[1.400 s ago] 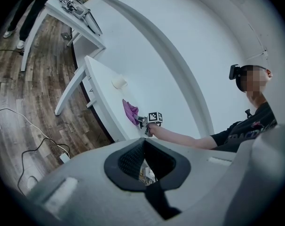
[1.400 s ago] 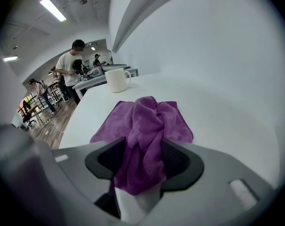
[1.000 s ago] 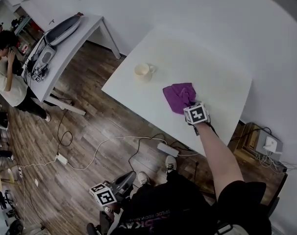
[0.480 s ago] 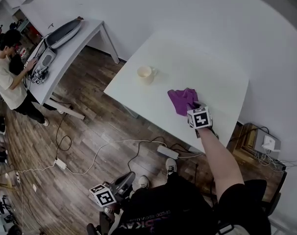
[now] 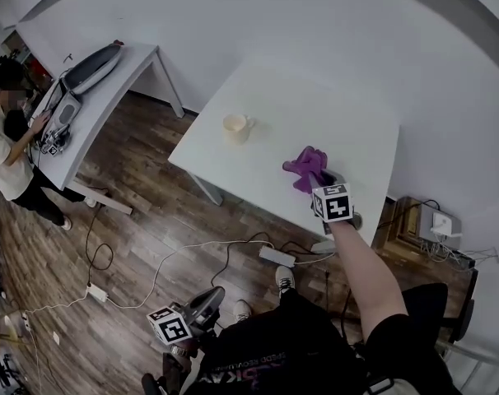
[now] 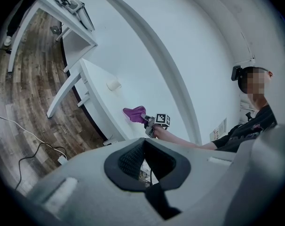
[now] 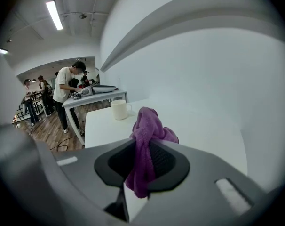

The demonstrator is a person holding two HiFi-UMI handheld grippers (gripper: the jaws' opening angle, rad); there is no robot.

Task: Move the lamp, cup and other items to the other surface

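The left gripper is positioned low beside the operator's legs, above the wood floor, with its jaws together at the tips and nothing between them. Ahead, the right gripper is clamped on a purple cloth, which stands bunched over the near right part of the white table. A cream cup stands upright on the table's left part, well apart from the cloth. Beyond, a person stands at a second table.
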